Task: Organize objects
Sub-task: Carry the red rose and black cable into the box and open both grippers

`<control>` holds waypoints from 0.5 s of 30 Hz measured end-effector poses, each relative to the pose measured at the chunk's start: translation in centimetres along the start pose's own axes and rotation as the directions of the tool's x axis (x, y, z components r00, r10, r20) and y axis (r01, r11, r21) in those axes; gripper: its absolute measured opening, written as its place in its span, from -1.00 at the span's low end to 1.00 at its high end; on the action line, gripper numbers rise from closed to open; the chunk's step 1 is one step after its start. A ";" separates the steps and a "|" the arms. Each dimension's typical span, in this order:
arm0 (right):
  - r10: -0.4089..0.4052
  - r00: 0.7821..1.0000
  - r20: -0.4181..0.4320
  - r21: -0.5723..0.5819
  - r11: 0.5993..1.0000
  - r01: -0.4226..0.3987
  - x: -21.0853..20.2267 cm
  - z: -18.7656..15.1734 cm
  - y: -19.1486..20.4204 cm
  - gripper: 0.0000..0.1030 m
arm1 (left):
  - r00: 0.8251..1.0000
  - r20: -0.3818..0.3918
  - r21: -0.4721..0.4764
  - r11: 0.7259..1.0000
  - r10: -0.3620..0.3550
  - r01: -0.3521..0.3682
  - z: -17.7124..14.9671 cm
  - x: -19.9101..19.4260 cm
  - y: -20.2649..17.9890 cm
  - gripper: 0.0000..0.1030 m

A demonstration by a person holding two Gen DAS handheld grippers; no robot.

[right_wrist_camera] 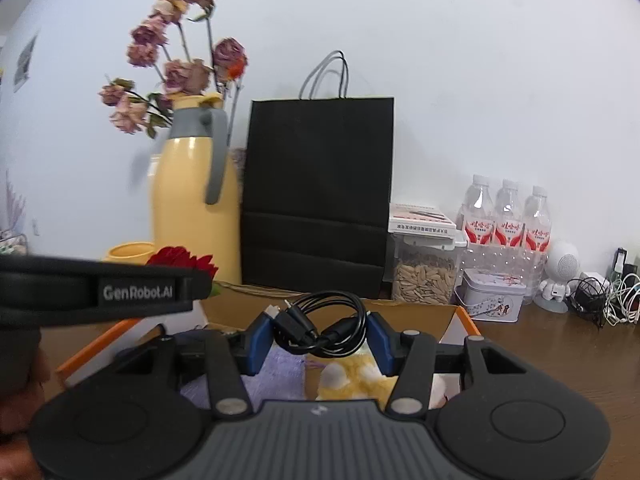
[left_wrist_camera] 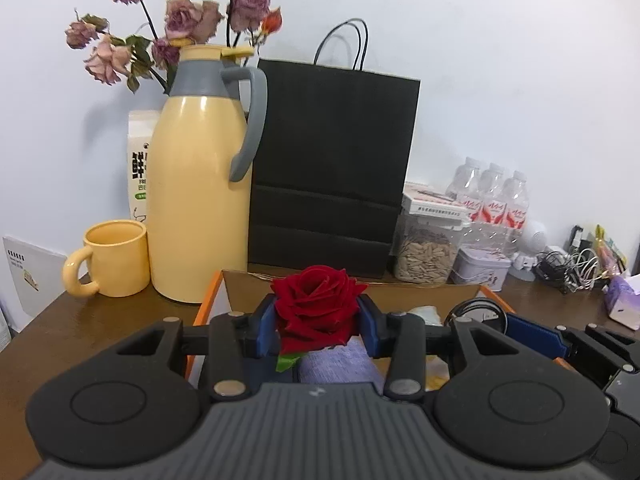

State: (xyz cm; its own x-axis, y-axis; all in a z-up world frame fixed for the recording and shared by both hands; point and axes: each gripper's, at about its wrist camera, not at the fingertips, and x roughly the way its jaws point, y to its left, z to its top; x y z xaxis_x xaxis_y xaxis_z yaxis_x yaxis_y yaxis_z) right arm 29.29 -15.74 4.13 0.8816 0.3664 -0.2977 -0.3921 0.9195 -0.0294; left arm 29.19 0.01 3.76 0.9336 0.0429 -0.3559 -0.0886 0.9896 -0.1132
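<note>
Rose sits pinched between the blue pads of the left gripper, its red bloom upright and a green leaf showing just below the jaws. Cable, a black coil with its plugs sticking out to the left, is clamped the same way in the right gripper. Both tools hang over an open box with orange edges, which stands on the wooden table in front of the black bag.

Inside the box a purple cloth lies below the rose, and a yellow plush lies under the cable; what else the box holds is hidden by the gripper bodies. Behind the box stand a yellow thermos with dried flowers rising behind it and a yellow mug just beside it. A seed jar, a small tin and water bottles are to the right.

The step in hand looks like a carry: each gripper has one item held above the box, but whether the items are going in or coming out cannot be told. If they are being put away, each should be lowered to a free spot before the jaws part. The rose wants a light grip, since its petals would likely crush easily. The cable may spring loose from its coil once let go.
</note>
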 end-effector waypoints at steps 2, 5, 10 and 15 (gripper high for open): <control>-0.011 1.000 -0.005 0.003 1.000 0.011 0.8 -0.2 -0.1 -0.03 | 1.000 -0.014 0.015 1.000 0.003 -0.003 -0.1 0.9 0.0 -0.16; -0.004 1.000 -0.027 0.001 1.000 0.004 1.4 -0.7 -0.2 -0.03 | 1.000 -0.028 0.023 1.000 -0.006 0.007 -0.3 1.5 0.0 -0.15; 0.017 0.999 -0.047 0.003 1.000 -0.017 1.3 -1.0 -0.3 0.08 | 1.000 -0.020 0.046 0.999 0.008 -0.007 -0.6 1.1 -0.2 0.19; 0.001 1.000 -0.012 0.017 1.000 -0.001 0.3 -0.9 -0.7 1.00 | 0.998 0.042 0.056 0.997 0.052 -0.054 -0.5 0.1 -0.4 1.00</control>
State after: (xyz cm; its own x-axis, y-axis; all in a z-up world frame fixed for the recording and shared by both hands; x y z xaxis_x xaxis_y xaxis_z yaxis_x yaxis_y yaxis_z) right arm 29.58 -16.46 3.22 0.8778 0.3657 -0.3095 -0.3884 0.9214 -0.0128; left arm 29.14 -0.46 3.28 0.9414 0.0998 -0.3223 -0.1195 0.9919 -0.0420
